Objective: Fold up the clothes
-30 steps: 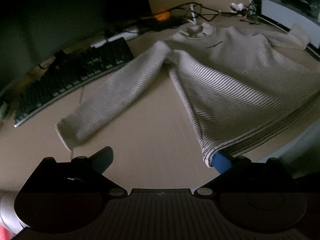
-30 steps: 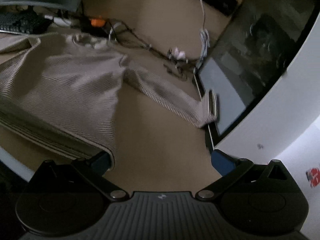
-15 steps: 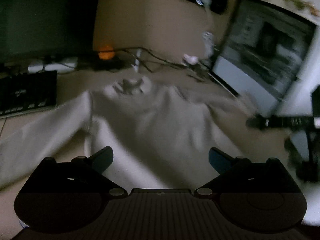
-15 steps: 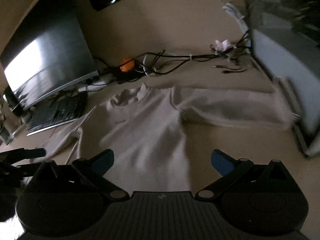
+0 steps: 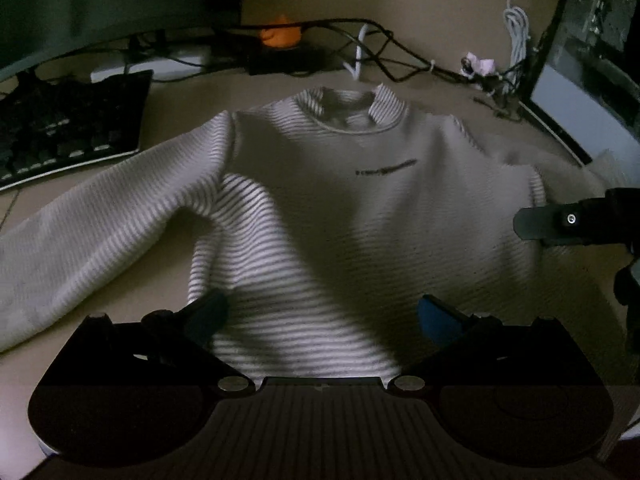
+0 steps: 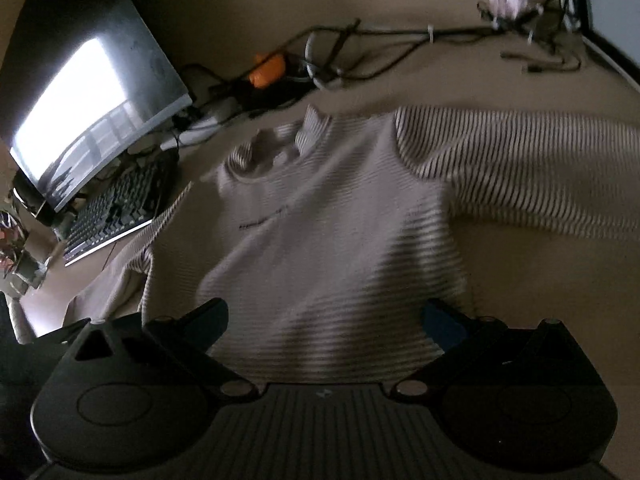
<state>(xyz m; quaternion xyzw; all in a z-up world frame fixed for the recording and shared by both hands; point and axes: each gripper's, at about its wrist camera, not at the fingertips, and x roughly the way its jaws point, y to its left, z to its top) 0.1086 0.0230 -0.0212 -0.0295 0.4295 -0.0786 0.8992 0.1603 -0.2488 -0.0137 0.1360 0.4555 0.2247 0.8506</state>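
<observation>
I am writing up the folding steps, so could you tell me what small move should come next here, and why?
Probably bring the left gripper over to the outstretched sleeve on its side and close on it near the cuff. The sweater lies flat and face up on the desk, both sleeves are spread out, and both grippers are open and hold nothing, so folding a sleeve in looks like the natural start.

Left gripper [image 5: 322, 316]: black body, ribbed grey centre plate at 6 o'clock, two round silver screws flanking plate, angled black linkage arms, blue pads on jaws.
Right gripper [image 6: 325, 318]: same build, circular recesses on both side housings, small white mark on plate.
</observation>
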